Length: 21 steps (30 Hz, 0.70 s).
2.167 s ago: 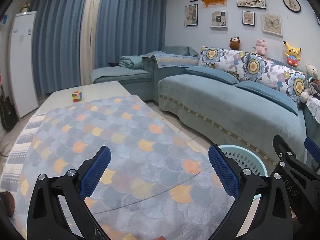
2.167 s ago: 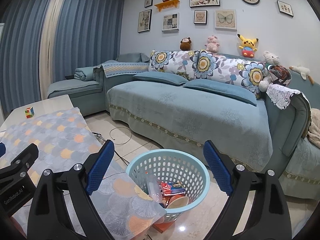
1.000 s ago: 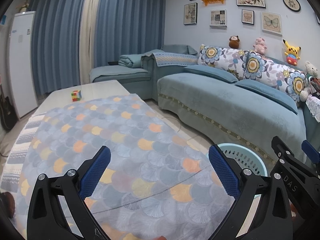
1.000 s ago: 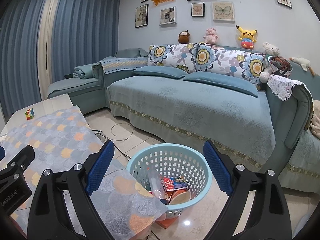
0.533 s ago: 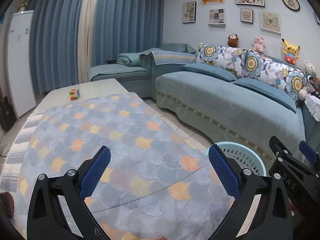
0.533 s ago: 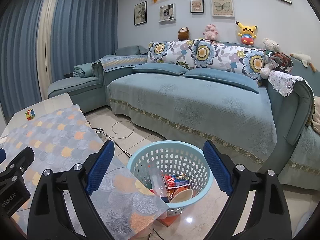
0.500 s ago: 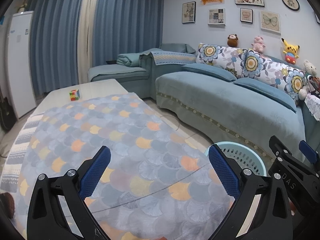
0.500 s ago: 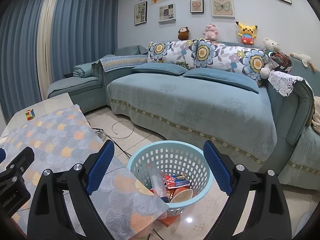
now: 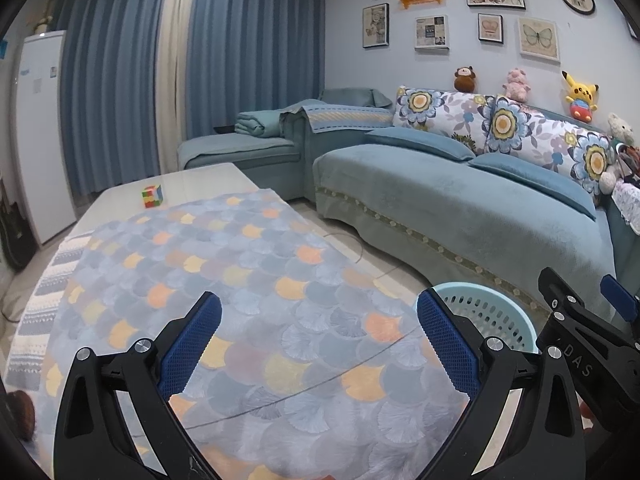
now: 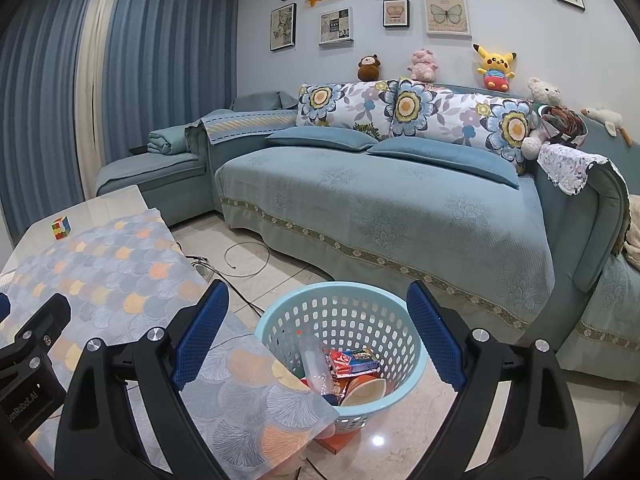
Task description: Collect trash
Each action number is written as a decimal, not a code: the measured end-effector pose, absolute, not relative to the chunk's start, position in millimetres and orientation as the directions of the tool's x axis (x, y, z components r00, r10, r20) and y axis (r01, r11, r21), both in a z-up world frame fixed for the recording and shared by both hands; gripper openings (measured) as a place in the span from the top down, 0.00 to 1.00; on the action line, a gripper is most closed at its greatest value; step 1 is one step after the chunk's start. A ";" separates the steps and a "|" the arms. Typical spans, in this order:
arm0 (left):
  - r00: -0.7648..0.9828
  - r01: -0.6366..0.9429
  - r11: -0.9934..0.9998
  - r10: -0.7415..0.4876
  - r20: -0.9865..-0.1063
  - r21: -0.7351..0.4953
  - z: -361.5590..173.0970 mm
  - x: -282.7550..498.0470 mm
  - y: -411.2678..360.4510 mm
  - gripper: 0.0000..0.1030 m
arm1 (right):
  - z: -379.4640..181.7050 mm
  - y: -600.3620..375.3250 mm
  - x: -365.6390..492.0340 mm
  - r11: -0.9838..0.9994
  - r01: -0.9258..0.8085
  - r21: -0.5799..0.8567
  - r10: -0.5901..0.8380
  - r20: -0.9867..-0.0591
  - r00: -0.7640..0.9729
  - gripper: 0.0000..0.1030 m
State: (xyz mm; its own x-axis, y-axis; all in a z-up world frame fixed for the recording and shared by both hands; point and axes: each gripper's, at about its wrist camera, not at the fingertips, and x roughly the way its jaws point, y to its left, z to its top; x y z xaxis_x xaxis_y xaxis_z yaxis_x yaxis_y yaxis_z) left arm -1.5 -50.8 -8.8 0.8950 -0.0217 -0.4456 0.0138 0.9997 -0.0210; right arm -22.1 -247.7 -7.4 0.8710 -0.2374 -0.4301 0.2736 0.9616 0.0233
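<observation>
room: living room, blue sofa point(image 10: 380, 208) across the frame's middle, patterned cloth point(image 9: 224, 280) covering your bench.
basket: light-blue basket point(image 10: 340, 308) at lower centre of the right view holds a bottle point(image 10: 314, 364), cartons, a bowl.
left gripper point(image 9: 318, 340): jaws wide apart, nothing held.
right gripper point(image 10: 316, 338): jaws wide, empty, above the basket.
left over: only a puzzle cube point(image 9: 152, 196) shows on the bench, upper left; collecting looks about done.

Right gripper point(image 10: 316, 332) gapes empty above basket point(image 10: 280, 328) holding a bottle point(image 10: 314, 366), perhaps wrappers.
</observation>
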 end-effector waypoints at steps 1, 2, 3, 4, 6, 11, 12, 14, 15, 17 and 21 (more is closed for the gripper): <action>0.895 0.015 1.000 -0.021 -0.445 -0.018 -8.8 -1.7 -49.9 0.08 | -7.6 -246.9 -21.8 0.962 0.272 0.022 -0.237 -0.431 0.871 0.17; 0.896 0.016 1.000 -0.021 -0.444 -0.015 -8.9 -1.4 -49.4 0.08 | -7.7 -246.3 -21.5 0.962 0.272 0.021 -0.237 -0.431 0.871 0.17; 0.896 0.017 1.000 -0.021 -0.443 -0.013 -8.9 -1.2 -48.9 0.08 | -7.5 -246.4 -21.6 0.962 0.273 0.022 -0.237 -0.430 0.871 0.17; 0.897 0.018 1.000 -0.021 -0.442 -0.010 -8.8 -1.2 -48.5 0.08 | -7.5 -246.4 -21.5 0.962 0.273 0.022 -0.237 -0.430 0.871 0.17; 0.897 0.020 1.000 -0.020 -0.441 -0.005 -8.1 0.3 -48.3 0.08 | -8.0 -245.5 -20.8 0.962 0.272 0.022 -0.237 -0.430 0.871 0.17; 0.897 0.019 1.000 -0.020 -0.441 -0.006 -7.9 -0.1 -49.0 0.08 | -7.7 -245.4 -20.9 0.962 0.272 0.024 -0.236 -0.431 0.871 0.17; 0.897 0.020 1.000 -0.021 -0.441 -0.006 -7.9 -0.1 -49.1 0.08 | -7.9 -245.0 -20.6 0.962 0.272 0.024 -0.235 -0.431 0.871 0.17; 0.897 0.020 1.000 -0.021 -0.442 -0.006 -8.0 -0.2 -49.4 0.08 | -7.7 -245.3 -20.8 0.963 0.270 0.022 -0.234 -0.431 0.871 0.17; 0.897 0.021 1.000 -0.021 -0.443 -0.006 -8.0 0.0 -48.3 0.08 | -7.4 -245.2 -20.9 0.963 0.268 0.023 -0.232 -0.431 0.872 0.17; 0.896 0.022 1.000 -0.023 -0.443 -0.009 -8.0 -0.2 -49.1 0.08 | -8.1 -243.3 -19.9 0.965 0.263 0.019 -0.229 -0.432 0.872 0.17; 0.897 0.018 1.000 -0.018 -0.441 -0.004 -8.1 0.0 -49.0 0.08 | -8.9 -240.3 -19.3 0.965 0.262 0.019 -0.229 -0.431 0.873 0.17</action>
